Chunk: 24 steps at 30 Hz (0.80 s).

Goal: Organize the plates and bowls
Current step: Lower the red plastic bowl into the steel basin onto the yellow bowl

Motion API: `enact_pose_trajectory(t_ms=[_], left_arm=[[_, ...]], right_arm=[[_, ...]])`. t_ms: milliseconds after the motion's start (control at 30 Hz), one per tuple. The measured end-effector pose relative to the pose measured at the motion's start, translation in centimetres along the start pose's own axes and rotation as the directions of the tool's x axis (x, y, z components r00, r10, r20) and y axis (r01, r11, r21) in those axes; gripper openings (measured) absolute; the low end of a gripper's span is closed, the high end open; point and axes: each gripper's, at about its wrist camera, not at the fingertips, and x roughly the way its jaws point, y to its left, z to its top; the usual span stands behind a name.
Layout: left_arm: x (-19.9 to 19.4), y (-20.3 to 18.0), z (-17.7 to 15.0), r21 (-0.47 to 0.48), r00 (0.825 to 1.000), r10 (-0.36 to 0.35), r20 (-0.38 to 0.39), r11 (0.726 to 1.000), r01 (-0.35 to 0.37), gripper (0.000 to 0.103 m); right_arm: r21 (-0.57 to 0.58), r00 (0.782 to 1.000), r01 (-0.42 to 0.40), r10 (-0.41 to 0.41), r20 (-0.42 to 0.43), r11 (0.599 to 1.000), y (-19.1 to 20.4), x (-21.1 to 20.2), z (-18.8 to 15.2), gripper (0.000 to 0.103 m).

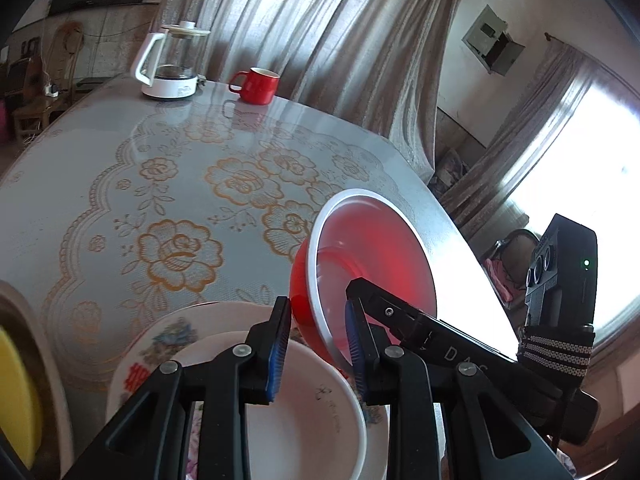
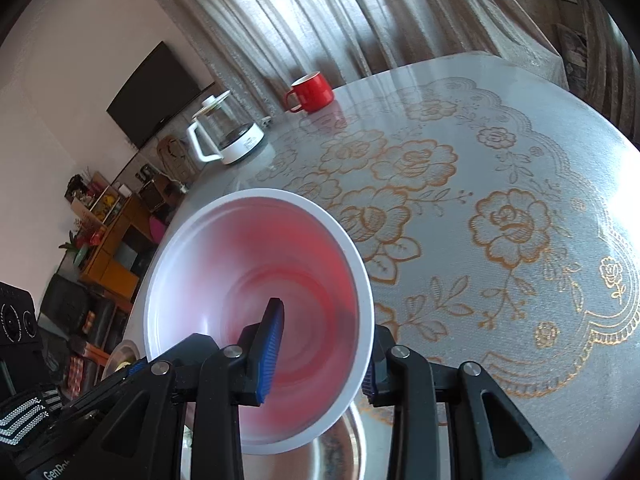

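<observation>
1. The fingers of the right gripper [image 2: 316, 354] are seen pinched on the wall of the red bowl [image 2: 260, 312], one finger inside the white interior and the other outside, behind the rim.
2. The fingers of the left gripper [image 1: 316, 354] are held spread with nothing clamped between them. The red bowl's [image 1: 360, 264] rim passes through the gap in that view, but whether either pad touches it cannot be told.
3. The red bowl is held tilted on its side and lifted, just over the white bowl [image 1: 308, 408], which sits on a flowered plate [image 1: 160, 344].
4. A metal dish [image 2: 340, 448] is partly visible beneath the red bowl in the right wrist view; its identity cannot be told further.
5. A yellow item in a pale dish [image 1: 24, 392] is seen at the left edge.
6. On the tabletop [image 1: 120, 184], a red mug [image 1: 256, 85] and a glass kettle [image 1: 172, 64] stand well apart from the stack.
7. Progress is judged as midway: a bowl has been set on a plate, while the red bowl is not yet nested.
</observation>
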Motion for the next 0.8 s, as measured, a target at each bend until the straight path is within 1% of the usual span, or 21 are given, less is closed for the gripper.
enact_pose_trajectory(t_ms=[267, 367, 633, 800], left_arm=[[-3.6, 2.5, -0.3, -0.036, 0.998, 0.014, 0.065, 0.999, -0.012, 0.027], [-4.9, 3.3, -0.3, -0.046, 0.996, 0.033, 0.085, 0.999, -0.029, 0.027], [-8.9, 6.3, -0.5, -0.094, 0.984, 0.078, 0.159, 0.993, -0.064, 0.027], [-11.0, 8.9, -1.2, -0.136, 0.978, 0.107, 0.179, 0.987, -0.083, 0.027]], right_arm=[[-0.064, 0.999, -0.032, 0.03, -0.025, 0.997, 3.6, 1.0, -0.7, 0.033], [-0.085, 0.998, -0.05, 0.047, -0.038, 0.995, 4.8, 1.3, -1.1, 0.033], [-0.161, 0.992, -0.115, 0.104, -0.075, 0.98, 9.6, 2.1, -2.2, 0.033], [-0.205, 0.984, -0.162, 0.142, -0.112, 0.965, 12.8, 3.1, -3.2, 0.033]])
